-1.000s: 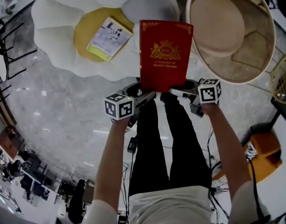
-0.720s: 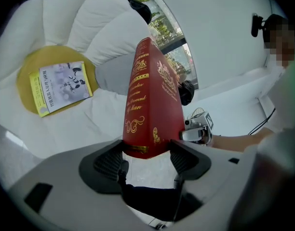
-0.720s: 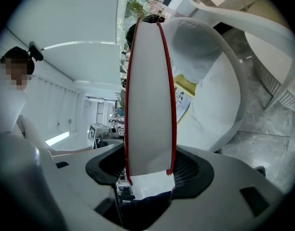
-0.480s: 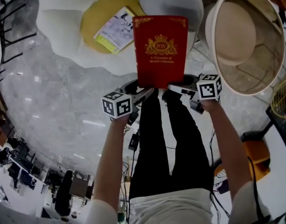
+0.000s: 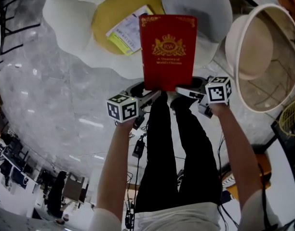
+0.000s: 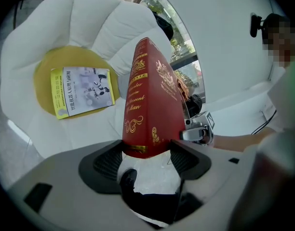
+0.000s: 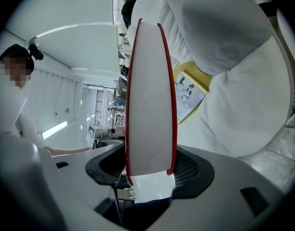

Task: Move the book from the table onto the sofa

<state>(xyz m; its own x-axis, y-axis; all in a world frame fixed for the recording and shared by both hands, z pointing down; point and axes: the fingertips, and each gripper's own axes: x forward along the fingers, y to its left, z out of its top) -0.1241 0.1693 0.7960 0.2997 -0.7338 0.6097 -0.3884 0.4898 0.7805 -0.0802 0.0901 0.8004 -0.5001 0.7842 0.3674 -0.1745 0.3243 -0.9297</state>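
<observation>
Between the pads of the left gripper (image 6: pixel 146 154): the lower spine corner of the red book (image 6: pixel 150 93), front and back covers pinched from either side. Opposite it, the right gripper (image 7: pixel 150 171) is clamped across the lower fore-edge corner, with the white page block and both red cover edges standing between its pads. The two grips sit at the same bottom edge, one at each corner, presumably so that a heavy hardback is carried level and cannot swing or fall open. The book is carried clear of any support, gilt-stamped cover facing the head camera, above the person's black-trousered legs (image 5: pixel 171 153) and the pale marbled floor (image 5: pixel 51 95). No tabletop shows in any view, so the lift is judged done and the carry under way. Just beyond the book's far edge is the sofa (image 5: pixel 70 13), white and petal-shaped, with a yellow cushion (image 5: pixel 109 13) at its centre. On that cushion lies a thin illustrated booklet (image 6: pixel 82 91), flat and slightly askew, taking up part of the likely landing spot. The placement will probably need bare cushion beside it, or the booklet as a base. To the right of the sofa is a round woven chair (image 5: pixel 263 57) with a beige seat pad, apart from the book and not involved.
</observation>
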